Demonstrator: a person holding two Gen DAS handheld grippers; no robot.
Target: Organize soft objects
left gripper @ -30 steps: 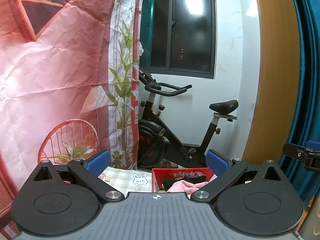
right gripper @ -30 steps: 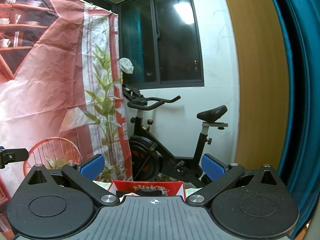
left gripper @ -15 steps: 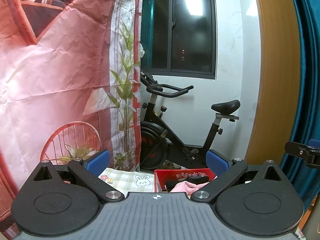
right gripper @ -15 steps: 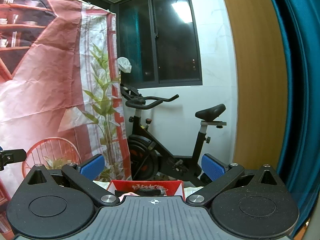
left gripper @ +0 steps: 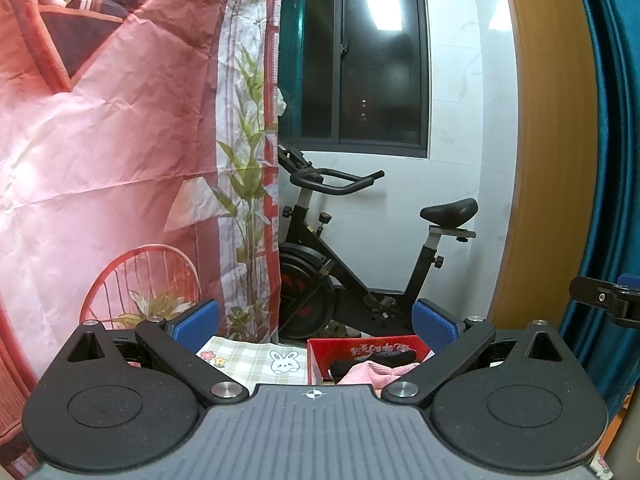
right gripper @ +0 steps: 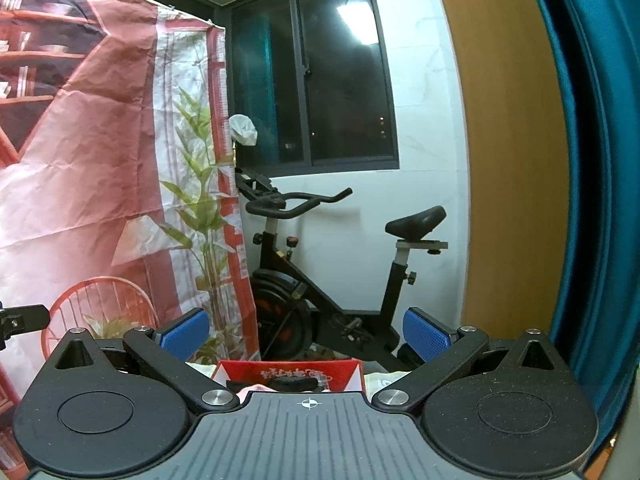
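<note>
Both claws, left gripper (left gripper: 316, 326) and right gripper (right gripper: 306, 328), hang spread wide and empty above the red box (left gripper: 362, 350), so dip gently toward the pink cloth (left gripper: 374, 372) inside.

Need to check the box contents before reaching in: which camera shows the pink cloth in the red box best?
The left wrist view: the pink cloth lies exposed in the red box. The right wrist view shows only a pink sliver above the gripper body.

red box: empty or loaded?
Loaded. The red box holds a pink cloth and a black item; no lid visible.
</note>
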